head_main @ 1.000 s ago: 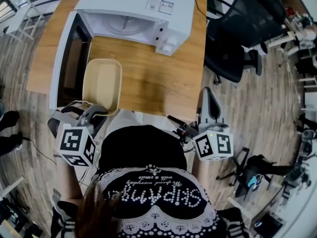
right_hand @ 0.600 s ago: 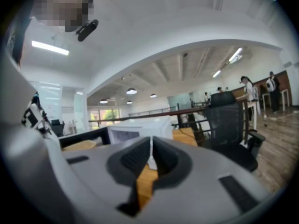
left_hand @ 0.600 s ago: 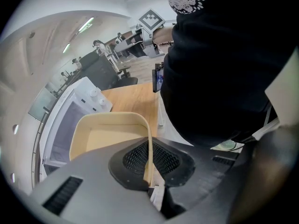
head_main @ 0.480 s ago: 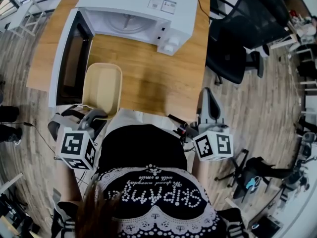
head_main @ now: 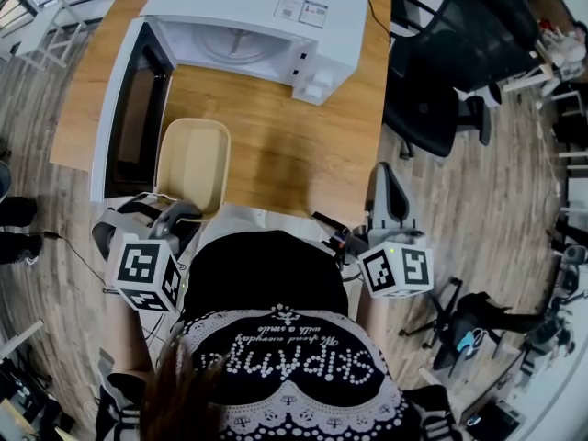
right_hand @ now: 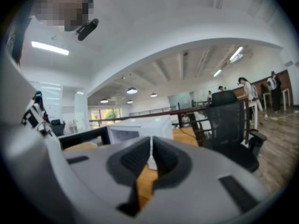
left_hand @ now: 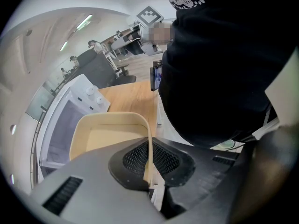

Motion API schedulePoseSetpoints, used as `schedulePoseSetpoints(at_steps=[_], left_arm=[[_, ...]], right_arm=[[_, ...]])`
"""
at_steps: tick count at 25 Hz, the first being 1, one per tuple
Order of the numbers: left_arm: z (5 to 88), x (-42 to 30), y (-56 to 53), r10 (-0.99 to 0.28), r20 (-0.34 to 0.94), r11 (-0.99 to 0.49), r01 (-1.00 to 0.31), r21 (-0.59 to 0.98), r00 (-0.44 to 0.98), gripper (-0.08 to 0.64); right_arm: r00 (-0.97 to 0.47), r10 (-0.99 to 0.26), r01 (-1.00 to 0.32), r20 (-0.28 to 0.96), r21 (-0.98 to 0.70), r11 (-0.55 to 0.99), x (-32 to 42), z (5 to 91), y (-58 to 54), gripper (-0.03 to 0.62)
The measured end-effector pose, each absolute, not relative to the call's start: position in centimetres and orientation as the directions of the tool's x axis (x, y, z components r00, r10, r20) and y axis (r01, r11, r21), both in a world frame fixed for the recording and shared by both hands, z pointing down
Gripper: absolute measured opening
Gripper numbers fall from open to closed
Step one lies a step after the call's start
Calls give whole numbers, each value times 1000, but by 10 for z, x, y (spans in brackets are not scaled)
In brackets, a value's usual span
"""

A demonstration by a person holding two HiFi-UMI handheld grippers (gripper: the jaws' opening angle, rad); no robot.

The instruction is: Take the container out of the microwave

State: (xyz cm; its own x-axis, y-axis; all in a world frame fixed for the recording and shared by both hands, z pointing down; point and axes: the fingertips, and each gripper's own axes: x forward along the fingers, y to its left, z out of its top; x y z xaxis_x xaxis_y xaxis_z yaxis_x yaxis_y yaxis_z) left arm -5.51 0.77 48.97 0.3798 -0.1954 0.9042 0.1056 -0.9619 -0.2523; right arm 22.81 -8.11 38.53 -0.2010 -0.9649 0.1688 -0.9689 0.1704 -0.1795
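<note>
The beige rectangular container [head_main: 193, 162] rests on the wooden table [head_main: 285, 154] in front of the white microwave [head_main: 266, 12]. The microwave's door [head_main: 129, 118] hangs open at the left. My left gripper [head_main: 180, 217] is shut on the container's near rim. In the left gripper view the thin container wall [left_hand: 148, 139] runs between the pads of the left gripper [left_hand: 150, 164], and the empty container [left_hand: 105, 136] lies beyond. My right gripper [head_main: 385, 171] hovers at the table's right front corner, shut with nothing in it. The right gripper [right_hand: 151, 157] points almost level toward the microwave [right_hand: 140, 127].
A black office chair [head_main: 432, 99] stands right of the table on the wood floor. The open microwave door flanks the container on its left. The person's black top [head_main: 266, 274] fills the space between the two grippers. Other people stand far off in the room.
</note>
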Motion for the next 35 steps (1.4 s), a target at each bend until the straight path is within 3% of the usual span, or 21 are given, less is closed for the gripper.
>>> schedulePoseSetpoints(at_steps=[35], left_arm=[[485,-48,-8,-186,912,-957,141,-252,366,35]], right_arm=[[-199,-962,-971,187,-168,168,237,384,-91,35]])
